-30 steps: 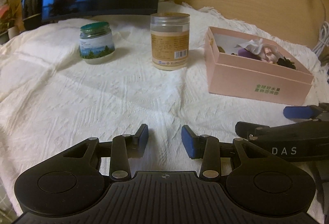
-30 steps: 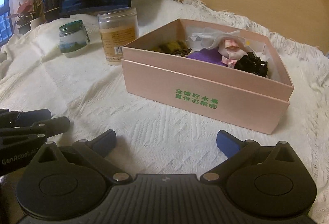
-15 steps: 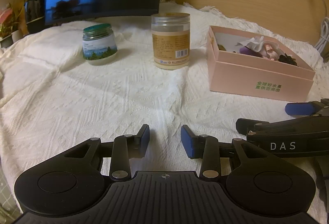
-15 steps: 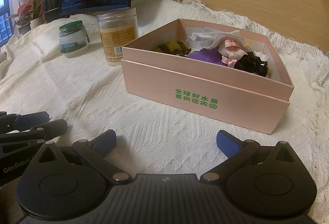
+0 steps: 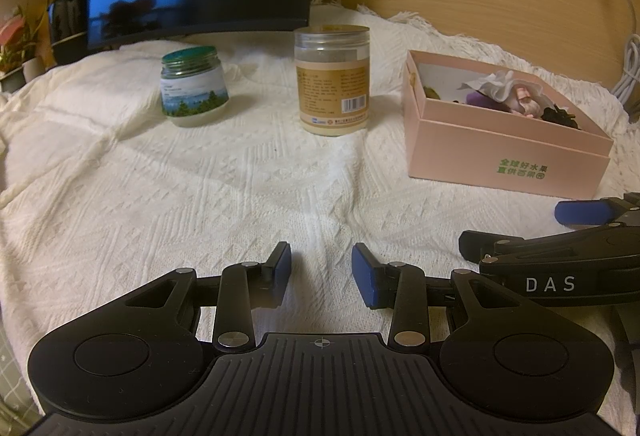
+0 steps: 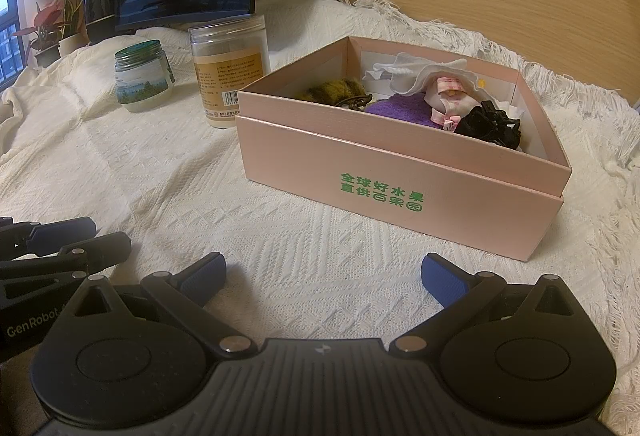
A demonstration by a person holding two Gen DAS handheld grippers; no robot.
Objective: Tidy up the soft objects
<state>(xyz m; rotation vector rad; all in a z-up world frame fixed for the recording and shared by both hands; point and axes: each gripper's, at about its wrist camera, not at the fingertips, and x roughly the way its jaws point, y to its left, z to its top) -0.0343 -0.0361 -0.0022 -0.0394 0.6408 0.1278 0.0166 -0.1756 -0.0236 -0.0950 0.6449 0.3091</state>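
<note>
The soft things, a purple cloth [image 6: 394,107], a small doll [image 6: 448,95] and a black scrunchie [image 6: 490,125], are lying inside the pink box [image 6: 400,171]. They are likely light and squashy, best pinched at a bunched fold. The right gripper [image 6: 323,278] is hovering wide apart before the box; the left gripper [image 5: 322,272] is standing partly apart, both empty.

My left gripper [image 5: 321,270] slightly parted over white blanket [image 5: 200,195], two jars [image 5: 331,80] ahead, pink box [image 5: 500,151] of soft things right, I see right gripper [image 5: 560,260] beside.
</note>
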